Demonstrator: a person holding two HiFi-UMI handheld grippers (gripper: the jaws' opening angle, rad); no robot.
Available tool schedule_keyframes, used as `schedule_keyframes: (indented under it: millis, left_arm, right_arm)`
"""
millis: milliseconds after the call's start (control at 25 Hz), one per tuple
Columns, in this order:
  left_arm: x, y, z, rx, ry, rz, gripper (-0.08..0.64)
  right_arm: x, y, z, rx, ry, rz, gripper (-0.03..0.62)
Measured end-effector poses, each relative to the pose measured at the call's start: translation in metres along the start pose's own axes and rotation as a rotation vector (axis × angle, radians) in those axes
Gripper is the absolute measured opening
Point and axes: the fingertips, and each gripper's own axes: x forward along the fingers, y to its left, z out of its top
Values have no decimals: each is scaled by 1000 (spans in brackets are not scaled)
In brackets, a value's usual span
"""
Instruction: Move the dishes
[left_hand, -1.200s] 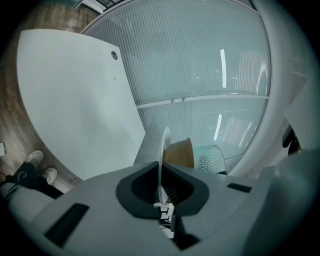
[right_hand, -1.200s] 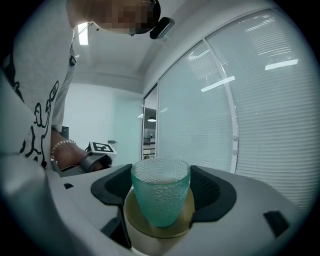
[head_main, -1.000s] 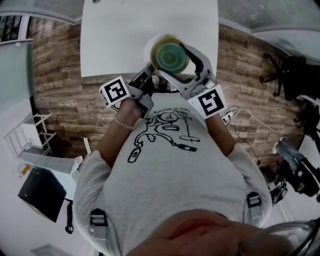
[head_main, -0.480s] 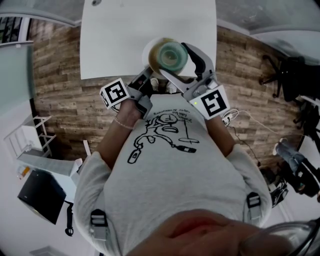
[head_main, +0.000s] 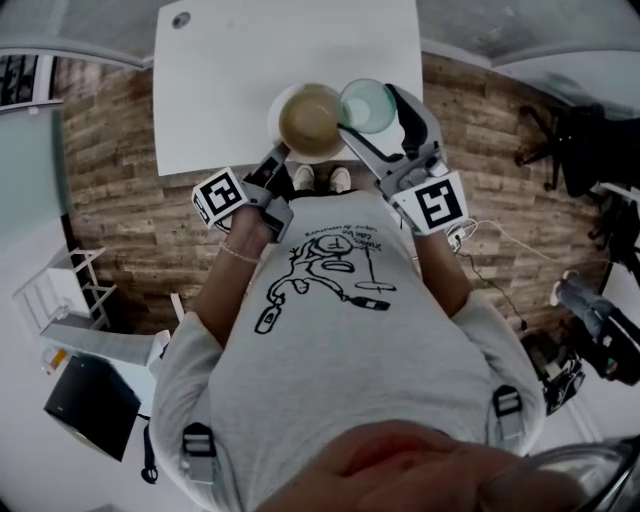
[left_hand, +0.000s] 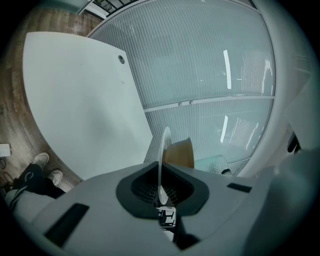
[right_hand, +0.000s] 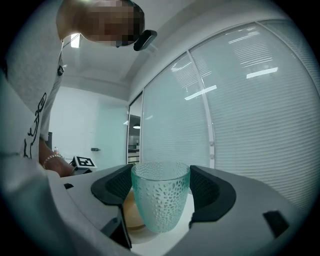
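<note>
My left gripper pinches the stiff plate by its rim; my right gripper clasps the glass mid-body, and it is probably slippery and fragile.

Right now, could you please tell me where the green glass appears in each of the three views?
Head view: green glass upper centre, right of the brown bowl.
Left gripper view: low, right of centre, behind the bowl.
Right gripper view: bottom centre, large, bowl behind it at left.
Shared landmark: the brown bowl on the white plate.

Pale green, dimple-patterned glass between the right gripper's jaws; white-rimmed brown plate in the left gripper.
</note>
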Motion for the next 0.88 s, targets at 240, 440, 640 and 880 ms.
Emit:
schedule_keyframes:
  millis: [240,440,640,880]
  left_arm:
    - [6,3,7,12,-3,21,9]
    - [13,2,10,7,2,12,9]
    - [17,8,12,6,3,25,9]
    - [21,11,20,3,6,25,9]
  right_arm:
    - [-8,-24,-10,-22,11,-53,368]
    - [-13,-38,-24,-30,14,-87,368]
    - [-18,-51,-50,-28,43,-112,368]
    - [-16,-64,-86,-68,80,-140,368]
